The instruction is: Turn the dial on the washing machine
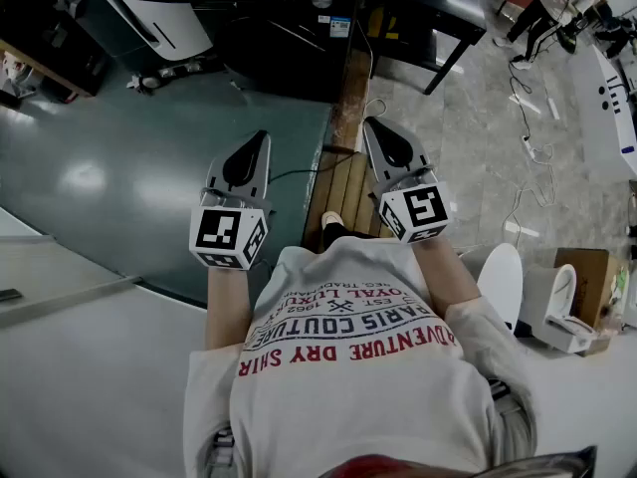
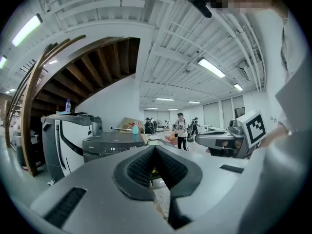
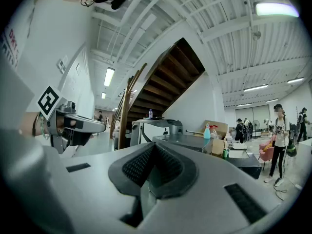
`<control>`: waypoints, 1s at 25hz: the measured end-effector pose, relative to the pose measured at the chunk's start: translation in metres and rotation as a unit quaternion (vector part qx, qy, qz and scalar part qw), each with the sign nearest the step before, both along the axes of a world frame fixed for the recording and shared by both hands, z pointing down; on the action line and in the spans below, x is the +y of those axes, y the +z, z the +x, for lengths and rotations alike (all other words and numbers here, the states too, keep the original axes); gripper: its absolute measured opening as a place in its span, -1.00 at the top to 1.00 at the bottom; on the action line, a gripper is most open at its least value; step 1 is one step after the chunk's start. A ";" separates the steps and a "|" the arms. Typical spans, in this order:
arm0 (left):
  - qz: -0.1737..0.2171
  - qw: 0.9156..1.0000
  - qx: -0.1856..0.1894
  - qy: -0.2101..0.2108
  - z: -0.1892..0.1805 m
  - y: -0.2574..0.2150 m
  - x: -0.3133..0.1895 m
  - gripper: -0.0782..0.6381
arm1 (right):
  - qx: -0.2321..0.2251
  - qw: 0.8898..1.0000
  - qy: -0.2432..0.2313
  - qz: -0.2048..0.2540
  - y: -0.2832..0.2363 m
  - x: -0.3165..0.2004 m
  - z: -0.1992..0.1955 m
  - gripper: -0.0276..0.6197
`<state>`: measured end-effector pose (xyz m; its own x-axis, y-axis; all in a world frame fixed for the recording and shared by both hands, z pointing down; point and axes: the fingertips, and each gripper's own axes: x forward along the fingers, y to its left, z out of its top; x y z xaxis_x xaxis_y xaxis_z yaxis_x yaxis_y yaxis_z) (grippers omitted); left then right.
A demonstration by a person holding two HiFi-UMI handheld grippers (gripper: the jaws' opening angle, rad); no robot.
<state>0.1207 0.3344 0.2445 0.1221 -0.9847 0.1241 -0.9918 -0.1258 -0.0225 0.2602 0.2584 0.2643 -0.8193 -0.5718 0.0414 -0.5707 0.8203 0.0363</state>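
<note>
Close in front of the person's white printed shirt (image 1: pixel 348 376), the grey left gripper (image 1: pixel 262 139) and the grey right gripper (image 1: pixel 371 124) sit side by side, each with its jaws pressed together on nothing. Farther off, well apart from both, stands the dark grey washing machine (image 1: pixel 284 33), with its small round dial (image 1: pixel 320 0) on the top panel.

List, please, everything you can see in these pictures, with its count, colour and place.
washing machine: one, black, ahead on the floor
appliance: one, white, left of the washing machine
water bottle: one, clear, on top of the appliance
spray bottle: one, blue, by the cardboard box
cardboard box: one, brown, behind the washing machine
staircase: one, brown wood, overhead
people: several, far back
left gripper: one, grey, shut, empty
right gripper: one, grey, shut, empty
</note>
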 end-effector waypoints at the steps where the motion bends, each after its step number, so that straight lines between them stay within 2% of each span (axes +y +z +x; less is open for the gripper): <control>1: 0.000 1.000 0.000 0.000 -0.001 0.000 0.001 0.74 | 0.001 1.000 0.000 0.000 0.000 0.000 -0.001 0.83; 14: -0.004 1.000 0.006 -0.002 -0.008 0.005 0.001 0.74 | -0.005 1.000 0.002 -0.008 0.002 0.002 -0.008 0.83; 19: -0.002 1.000 0.012 -0.001 -0.008 0.007 -0.006 0.74 | -0.028 1.000 -0.002 -0.014 0.000 -0.005 -0.005 0.82; 22: -0.003 1.000 0.015 -0.003 -0.011 0.011 -0.014 0.74 | -0.043 0.999 0.011 -0.013 -0.002 -0.023 0.000 0.78; 23: -0.004 1.000 0.016 -0.005 -0.012 0.013 -0.017 0.74 | -0.039 0.999 0.016 -0.011 0.000 -0.029 0.002 0.59; 24: -0.005 1.000 0.017 -0.007 -0.014 0.014 -0.020 0.74 | -0.035 0.999 0.018 -0.008 0.001 -0.035 0.003 0.27; 25: -0.005 1.000 0.017 -0.009 -0.016 0.016 -0.024 0.74 | -0.031 0.999 0.019 -0.004 0.002 -0.042 0.002 0.11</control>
<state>0.1050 0.3100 0.2603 0.1091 -0.9854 0.1306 -0.9940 -0.1083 0.0129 0.2626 0.2168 0.2665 -0.7982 -0.6023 -0.0043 -0.6023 0.7983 -0.0057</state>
